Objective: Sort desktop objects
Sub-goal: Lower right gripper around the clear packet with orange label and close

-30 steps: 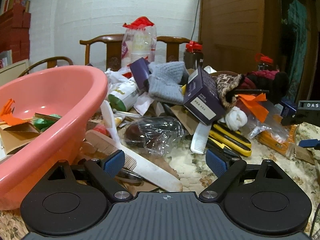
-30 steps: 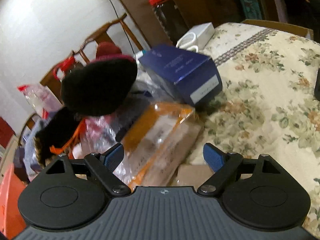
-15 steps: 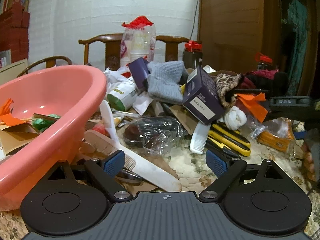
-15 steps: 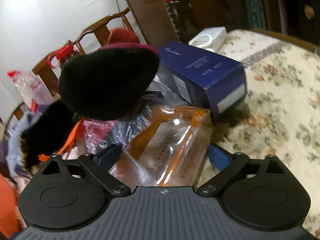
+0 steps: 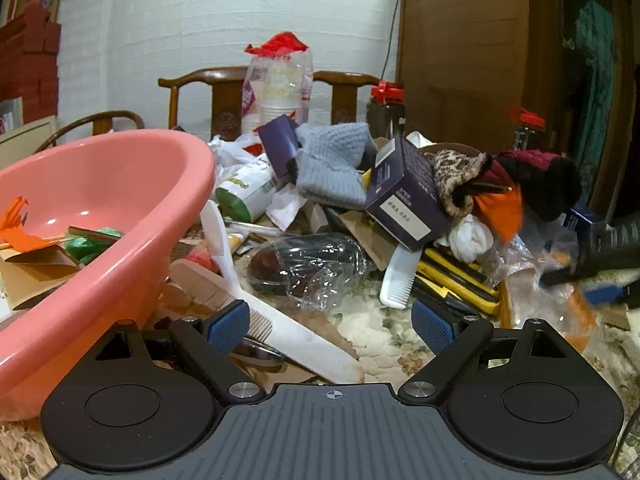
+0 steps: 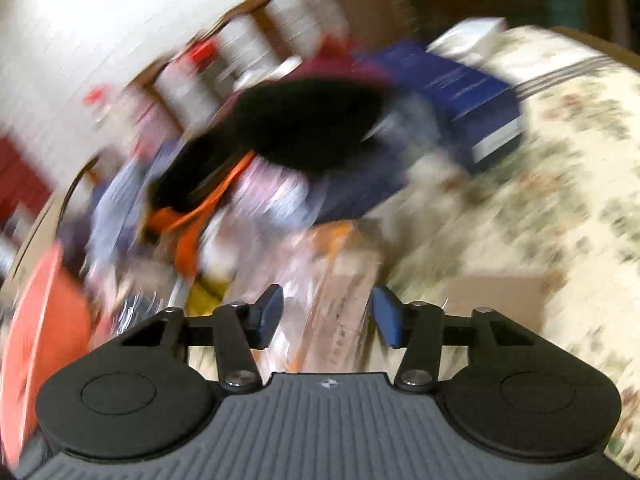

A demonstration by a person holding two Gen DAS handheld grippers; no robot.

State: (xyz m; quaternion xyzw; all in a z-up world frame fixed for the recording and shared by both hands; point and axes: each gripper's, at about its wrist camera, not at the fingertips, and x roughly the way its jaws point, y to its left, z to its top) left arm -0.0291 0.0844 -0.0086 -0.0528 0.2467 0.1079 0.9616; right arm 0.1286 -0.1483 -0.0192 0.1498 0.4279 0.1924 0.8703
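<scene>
Left gripper (image 5: pixel 332 322) sits wide open, nothing between its pads, parked low over the table (image 5: pixel 384 332) just beside the pink basin (image 5: pixel 120 184); it hasn't shifted from a second ago. Basin already holds an orange scrap, green item and cardboard, so sorting looks partly done. In front of the left gripper: white comb (image 5: pixel 280 320) lying over a wooden comb (image 5: pixel 208 284), crumpled clear wrap over a dark object (image 5: pixel 308 264), second white comb (image 5: pixel 400 280), purple box (image 5: pixel 404 192) tipped on the pile, grey knit hat (image 5: pixel 332 168), leopard-print fabric (image 5: pixel 456 172). Right gripper (image 6: pixel 326 316) has just been closing, jaws now at a middling gap around the clear orange-trimmed package (image 6: pixel 332 292); whether the pads actually press it is too blurred to tell. Versus half a second ago the right wrist view has swung and smeared, so that hand is moving with the package between the fingers, likely the pick step for the next sort item. In the way: black fuzzy hat (image 6: pixel 308 124) overhanging the package, blue box (image 6: pixel 472 100) near its far end, orange strap (image 6: pixel 200 208) tangled to the left. Thin crinkly plastic, may slip or drag neighbours.
</scene>
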